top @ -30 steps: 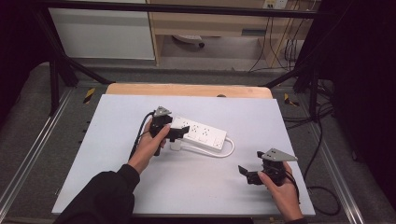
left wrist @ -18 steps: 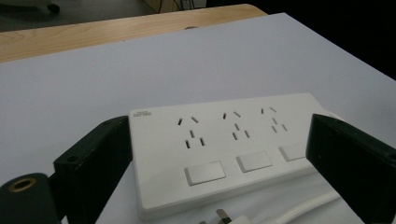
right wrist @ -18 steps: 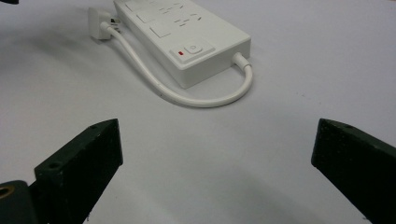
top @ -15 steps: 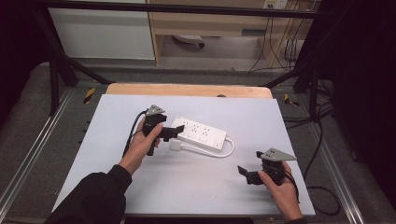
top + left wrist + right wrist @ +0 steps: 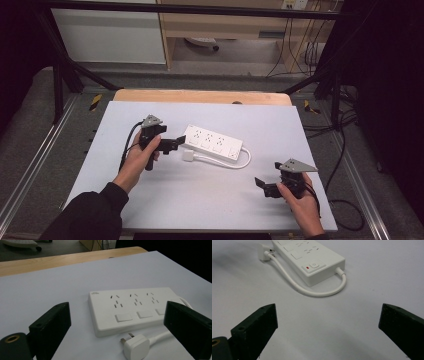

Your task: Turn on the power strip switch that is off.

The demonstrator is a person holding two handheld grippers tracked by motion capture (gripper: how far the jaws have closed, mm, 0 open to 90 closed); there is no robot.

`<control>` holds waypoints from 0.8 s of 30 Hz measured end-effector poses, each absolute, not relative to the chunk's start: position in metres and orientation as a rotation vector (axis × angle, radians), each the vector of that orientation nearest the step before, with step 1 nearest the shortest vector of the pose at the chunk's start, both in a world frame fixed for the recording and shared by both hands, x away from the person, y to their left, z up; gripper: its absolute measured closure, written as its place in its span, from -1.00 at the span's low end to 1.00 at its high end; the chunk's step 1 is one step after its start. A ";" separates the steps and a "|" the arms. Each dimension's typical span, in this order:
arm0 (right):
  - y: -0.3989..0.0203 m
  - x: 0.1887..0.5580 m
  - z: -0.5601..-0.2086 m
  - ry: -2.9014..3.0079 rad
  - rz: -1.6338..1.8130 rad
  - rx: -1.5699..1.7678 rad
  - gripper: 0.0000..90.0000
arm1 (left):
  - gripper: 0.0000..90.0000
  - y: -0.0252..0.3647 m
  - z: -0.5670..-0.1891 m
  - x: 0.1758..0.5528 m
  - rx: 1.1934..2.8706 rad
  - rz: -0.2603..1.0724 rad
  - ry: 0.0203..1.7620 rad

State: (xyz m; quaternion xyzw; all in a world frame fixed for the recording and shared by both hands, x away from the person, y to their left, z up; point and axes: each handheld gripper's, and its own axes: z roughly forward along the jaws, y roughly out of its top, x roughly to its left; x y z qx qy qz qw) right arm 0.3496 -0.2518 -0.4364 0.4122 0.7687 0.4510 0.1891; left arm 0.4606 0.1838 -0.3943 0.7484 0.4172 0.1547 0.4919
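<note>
Left gripper (image 5: 172, 144) spread wide, just short of the near end of the white power strip (image 5: 212, 144), with the plug (image 5: 136, 347) lying between the jaws. Right gripper (image 5: 264, 186) also wide apart, empty, well clear of the strip's switch end and looped cable (image 5: 312, 291).

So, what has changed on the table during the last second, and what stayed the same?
The left gripper drew back from the near end of the power strip toward the table's left side, jaws open, holding nothing. The strip, its plug and its looped cable stayed in place, and the right gripper stayed open near the front right corner.
</note>
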 end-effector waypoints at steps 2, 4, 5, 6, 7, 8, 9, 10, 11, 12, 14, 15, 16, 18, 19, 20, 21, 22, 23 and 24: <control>-0.252 0.350 -0.436 2.165 1.270 1.160 -0.95 | -0.84 0.189 -0.393 0.459 1.812 0.379 1.017; -0.252 0.350 -0.436 2.166 1.272 1.158 -0.95 | -0.84 0.194 -0.392 0.457 1.806 0.381 1.020; -0.252 0.350 -0.436 2.165 1.271 1.158 -0.95 | -0.84 0.196 -0.392 0.456 1.806 0.383 1.019; -0.252 0.349 -0.436 2.165 1.270 1.158 -0.94 | -0.84 0.198 -0.391 0.455 1.810 0.384 1.015; -0.252 0.349 -0.436 2.163 1.270 1.160 -0.94 | -0.84 0.200 -0.391 0.453 1.806 0.388 1.018; -0.252 0.350 -0.436 2.166 1.268 1.159 -0.94 | -0.84 0.202 -0.390 0.452 1.806 0.391 1.017; -0.252 0.350 -0.437 2.166 1.265 1.158 -0.94 | -0.84 0.204 -0.390 0.450 1.804 0.390 1.016; -0.252 0.350 -0.437 2.166 1.264 1.157 -0.94 | -0.84 0.205 -0.390 0.449 1.805 0.393 1.014; -0.252 0.349 -0.436 2.166 1.264 1.156 -0.94 | -0.84 0.207 -0.389 0.447 1.802 0.395 1.015; -0.252 0.349 -0.436 2.165 1.264 1.156 -0.94 | -0.84 0.208 -0.389 0.446 1.799 0.392 1.017; -0.252 0.349 -0.437 2.168 1.263 1.156 -0.95 | -0.84 0.212 -0.389 0.443 1.799 0.396 1.014; -0.251 0.350 -0.437 2.167 1.262 1.157 -0.94 | -0.84 0.214 -0.389 0.442 1.796 0.398 1.015; -0.251 0.350 -0.437 2.167 1.261 1.156 -0.94 | -0.84 0.216 -0.389 0.441 1.791 0.396 1.017; -0.251 0.350 -0.437 2.169 1.262 1.157 -0.94 | -0.84 0.219 -0.388 0.440 1.786 0.397 1.018; -0.251 0.350 -0.437 2.169 1.262 1.158 -0.94 | -0.84 0.221 -0.388 0.439 1.782 0.400 1.019; -0.251 0.350 -0.437 2.170 1.262 1.158 -0.94 | -0.84 0.223 -0.388 0.438 1.782 0.401 1.022; -0.252 0.350 -0.437 2.169 1.262 1.157 -0.94 | -0.84 0.225 -0.388 0.437 1.779 0.402 1.024; -0.252 0.350 -0.437 2.167 1.263 1.158 -0.94 | -0.84 0.227 -0.388 0.436 1.780 0.405 1.025; -0.252 0.350 -0.437 2.168 1.263 1.158 -0.94 | -0.84 0.228 -0.388 0.435 1.780 0.404 1.026; -0.252 0.350 -0.437 2.168 1.262 1.157 -0.94 | -0.84 0.229 -0.388 0.434 1.778 0.405 1.027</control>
